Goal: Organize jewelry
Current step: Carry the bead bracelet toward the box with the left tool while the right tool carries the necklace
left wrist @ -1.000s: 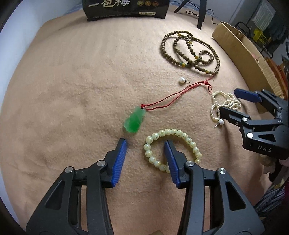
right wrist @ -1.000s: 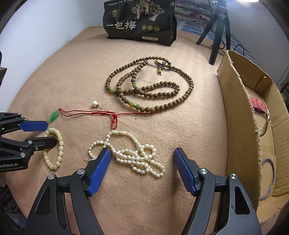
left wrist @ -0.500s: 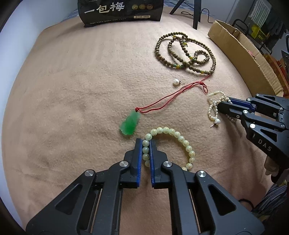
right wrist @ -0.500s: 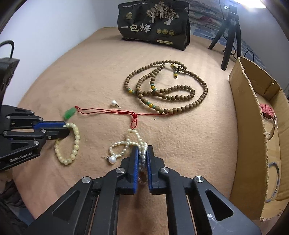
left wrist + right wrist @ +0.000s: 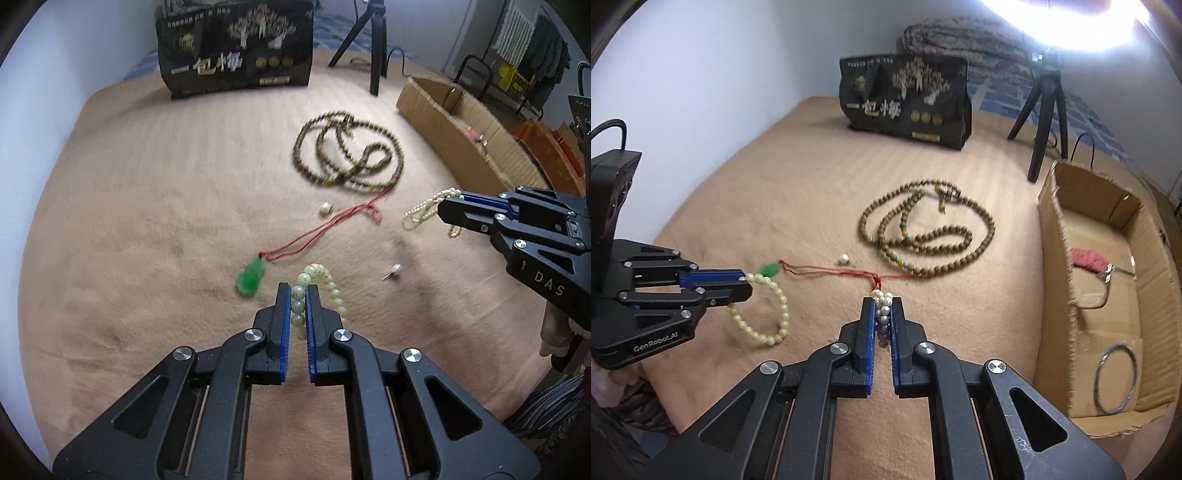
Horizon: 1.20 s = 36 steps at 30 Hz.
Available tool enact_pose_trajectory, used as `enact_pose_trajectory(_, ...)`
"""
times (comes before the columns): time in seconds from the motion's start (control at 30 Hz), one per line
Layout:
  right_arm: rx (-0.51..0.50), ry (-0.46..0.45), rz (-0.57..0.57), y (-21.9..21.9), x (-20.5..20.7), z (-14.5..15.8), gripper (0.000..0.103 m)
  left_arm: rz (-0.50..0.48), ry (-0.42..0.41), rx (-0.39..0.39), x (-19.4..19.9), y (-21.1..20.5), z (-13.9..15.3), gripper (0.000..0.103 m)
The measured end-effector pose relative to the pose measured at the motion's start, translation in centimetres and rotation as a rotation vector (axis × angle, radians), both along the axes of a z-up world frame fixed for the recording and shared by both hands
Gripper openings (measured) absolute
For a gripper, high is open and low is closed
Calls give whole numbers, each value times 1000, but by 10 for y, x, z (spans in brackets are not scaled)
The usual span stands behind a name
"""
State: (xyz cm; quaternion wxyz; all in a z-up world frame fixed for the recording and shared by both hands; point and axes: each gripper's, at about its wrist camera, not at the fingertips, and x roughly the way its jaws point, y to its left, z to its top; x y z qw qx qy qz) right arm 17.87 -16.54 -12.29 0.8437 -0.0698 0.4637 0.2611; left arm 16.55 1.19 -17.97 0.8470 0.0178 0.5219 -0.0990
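Observation:
My left gripper (image 5: pixel 298 291) is shut on a pale green bead bracelet (image 5: pixel 325 284), which hangs from it above the tan blanket; it also shows in the right wrist view (image 5: pixel 775 314). My right gripper (image 5: pixel 882 304) is shut on a white pearl necklace (image 5: pixel 882 297), lifted off the blanket; the necklace dangles from it in the left wrist view (image 5: pixel 424 210). A green pendant (image 5: pixel 251 277) on a red cord (image 5: pixel 325 229), a brown bead necklace (image 5: pixel 923 232) and two loose pearl earrings (image 5: pixel 395 269) (image 5: pixel 325 208) lie on the blanket.
A cardboard box (image 5: pixel 1108 295) at the right holds a silver bangle (image 5: pixel 1115 376) and a red item (image 5: pixel 1089 258). A black bag (image 5: pixel 905 99) and a tripod (image 5: pixel 1045 110) stand at the back of the blanket.
Both grippers closed on their jewelry and have lifted it: the left with the bracelet, the right with the pearl necklace. One pearl earring stayed behind on the blanket.

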Motion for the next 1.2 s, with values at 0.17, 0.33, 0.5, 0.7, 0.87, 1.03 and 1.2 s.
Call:
enact_pose_trajectory(0.17, 36, -28, -19, -9, -3, 20, 6, 11, -50, -38, -1, -3, 21, 5)
enact_pose_trajectory(0.33, 60, -73, -35, -22, -5, 44, 6, 21, -112, -72, -3, -6, 45, 5)
enact_pose_trajectory(0.5, 81, -111, -65, -42, -6, 65, 6, 19, -166, -110, -5, -14, 66, 5)
enact_pose_trajectory(0.7, 93, -143, -138, -77, 2, 80, 6, -9, -202, -144, -7, -34, 82, 5)
enact_pose_trajectory(0.87, 85, -164, -190, -107, 8, 88, 6, -36, -227, -164, -7, -54, 90, 5)
enact_pose_trajectory(1.03, 81, -179, -247, -137, 13, 94, 6, -70, -246, -184, 0, -81, 96, 5)
enact_pose_trajectory(1.2, 85, -181, -296, -162, 20, 95, 6, -110, -256, -202, 8, -110, 99, 5)
